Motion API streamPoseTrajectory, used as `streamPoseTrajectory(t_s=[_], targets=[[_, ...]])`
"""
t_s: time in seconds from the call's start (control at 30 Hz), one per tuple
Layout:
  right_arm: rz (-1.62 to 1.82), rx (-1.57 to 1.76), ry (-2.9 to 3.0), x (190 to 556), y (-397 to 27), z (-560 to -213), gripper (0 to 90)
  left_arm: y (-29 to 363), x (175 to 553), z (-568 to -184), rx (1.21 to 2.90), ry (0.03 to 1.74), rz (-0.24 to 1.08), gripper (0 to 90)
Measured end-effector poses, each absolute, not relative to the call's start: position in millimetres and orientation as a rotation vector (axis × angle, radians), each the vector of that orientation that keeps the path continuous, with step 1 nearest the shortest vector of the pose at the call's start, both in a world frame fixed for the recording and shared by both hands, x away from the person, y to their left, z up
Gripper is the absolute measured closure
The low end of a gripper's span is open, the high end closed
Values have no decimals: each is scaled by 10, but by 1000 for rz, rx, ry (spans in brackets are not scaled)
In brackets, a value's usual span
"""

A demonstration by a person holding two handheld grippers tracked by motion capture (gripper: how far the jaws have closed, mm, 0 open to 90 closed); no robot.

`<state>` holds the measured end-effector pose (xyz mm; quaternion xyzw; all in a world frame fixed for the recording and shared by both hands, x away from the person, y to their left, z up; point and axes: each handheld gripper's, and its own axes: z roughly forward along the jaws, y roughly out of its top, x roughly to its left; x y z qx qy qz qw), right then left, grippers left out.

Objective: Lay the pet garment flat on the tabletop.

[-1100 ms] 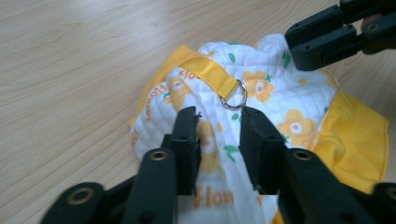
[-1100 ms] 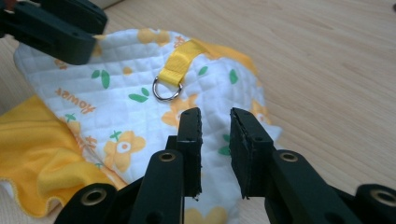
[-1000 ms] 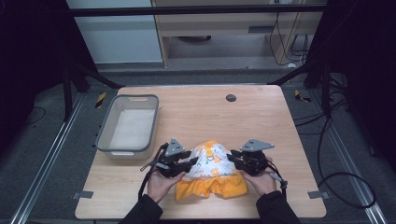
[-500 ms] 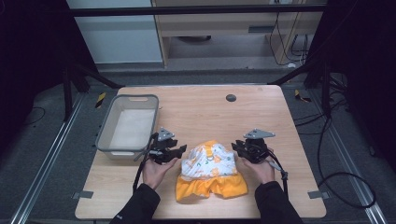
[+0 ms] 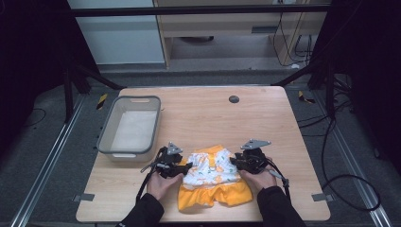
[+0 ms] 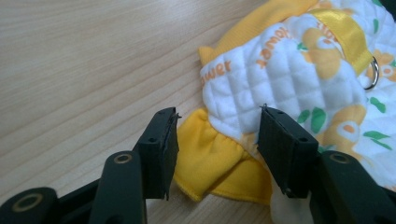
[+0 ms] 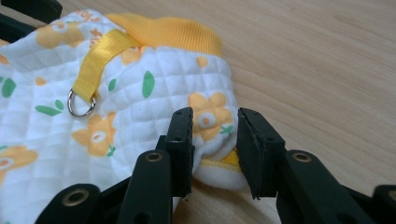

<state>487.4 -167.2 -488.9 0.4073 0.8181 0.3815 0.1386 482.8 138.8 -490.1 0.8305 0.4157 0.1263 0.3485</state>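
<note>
- While both grippers flank the garment (image 5: 213,177) at the bench's (image 5: 198,118) near edge, it lies soft and light.
- Left gripper (image 6: 217,140): jaws just opening, spread over the yellow frill.
- Right gripper (image 7: 215,144): jaws easing apart, hem between, unpinched.
- Best hold: side hems.

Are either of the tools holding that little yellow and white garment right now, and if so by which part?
Nothing is held. The left tool has just been opening around the garment at its yellow ruffle; the right tool, also opening, straddles its white quilted edge, pads apart.
</note>
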Motion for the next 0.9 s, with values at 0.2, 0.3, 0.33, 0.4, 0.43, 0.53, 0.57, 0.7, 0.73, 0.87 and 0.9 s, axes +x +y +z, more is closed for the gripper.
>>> streamPoseTrajectory(t_s=[0.2, 0.3, 0.33, 0.4, 0.43, 0.53, 0.57, 0.7, 0.73, 0.87, 0.9], targets=[[1066, 1170, 2378, 4895, -1634, -4955, 695, 1400, 4825, -4926, 2139, 1095, 343, 549], [1051, 1176, 2375, 4887, -1629, -4962, 766, 1409, 4827, -4929, 2130, 1114, 350, 639], [1042, 1178, 2373, 4886, -1628, -4960, 794, 1412, 4829, -4929, 2127, 1121, 351, 683], [1044, 1187, 2369, 4888, -1629, -4955, 850, 1417, 4835, -4926, 2121, 1135, 341, 751], [1054, 1187, 2370, 4887, -1630, -4946, 887, 1419, 4836, -4926, 2117, 1140, 336, 782], [1037, 1184, 2371, 4873, -1614, -4929, 895, 1414, 4818, -4913, 2109, 1130, 352, 823], [1038, 1172, 2368, 4871, -1616, -4922, 896, 1414, 4806, -4897, 2101, 1122, 363, 834], [1091, 1156, 2339, 4833, -1654, -4824, 898, 1424, 4737, -4738, 2041, 1082, 406, 849], [1117, 1151, 2326, 4812, -1669, -4779, 898, 1430, 4716, -4674, 2029, 1062, 425, 850], [1214, 1075, 2222, 4709, -1721, -4546, 898, 1441, 4625, -4380, 1963, 992, 491, 850], [1228, 1052, 2188, 4688, -1732, -4476, 897, 1446, 4609, -4303, 1940, 971, 512, 850]])
